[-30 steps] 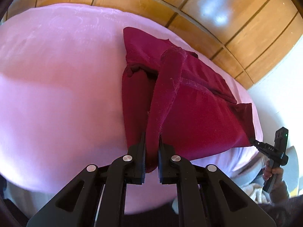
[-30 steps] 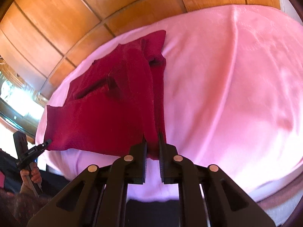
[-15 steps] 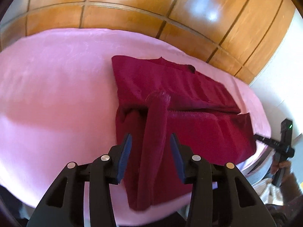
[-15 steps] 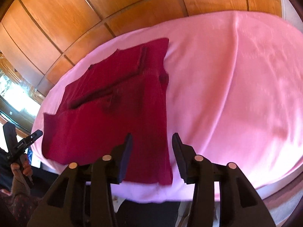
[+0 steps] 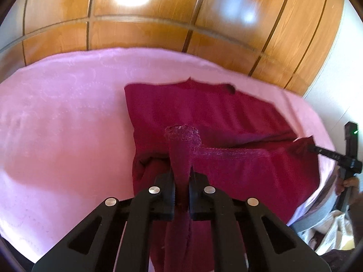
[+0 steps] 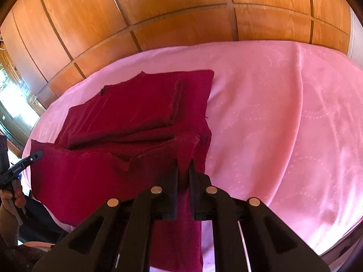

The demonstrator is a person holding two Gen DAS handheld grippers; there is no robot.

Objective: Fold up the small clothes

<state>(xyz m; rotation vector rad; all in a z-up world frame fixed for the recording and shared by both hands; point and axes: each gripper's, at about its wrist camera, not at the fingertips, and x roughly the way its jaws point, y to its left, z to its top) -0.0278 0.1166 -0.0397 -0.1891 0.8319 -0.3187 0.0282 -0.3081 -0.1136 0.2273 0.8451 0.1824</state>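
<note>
A dark red garment (image 5: 226,117) lies partly folded on a pink bedsheet (image 5: 56,124). My left gripper (image 5: 181,172) is at its near left edge, jaws closing tight on a raised fold, and the pads press the cloth. In the right wrist view the same garment (image 6: 136,104) shows stacked layers. My right gripper (image 6: 183,165) is closing on its near right edge and lifts that edge slightly. Each gripper also shows in the other's view: the right gripper (image 5: 317,150) at the garment's right corner, the left gripper (image 6: 29,158) at its left corner.
The pink sheet (image 6: 283,113) stretches wide to the right of the garment. Wooden wall panels (image 5: 147,29) stand behind the bed. A white wall (image 5: 329,79) is at the far right. A hand (image 5: 349,183) and pale bundled cloth (image 5: 329,231) sit below the bed's right edge.
Both grippers held the garment's near edge a second ago, opened and let it drop onto the sheet, then shut again on raised folds. Both pulled back and a little upward.
</note>
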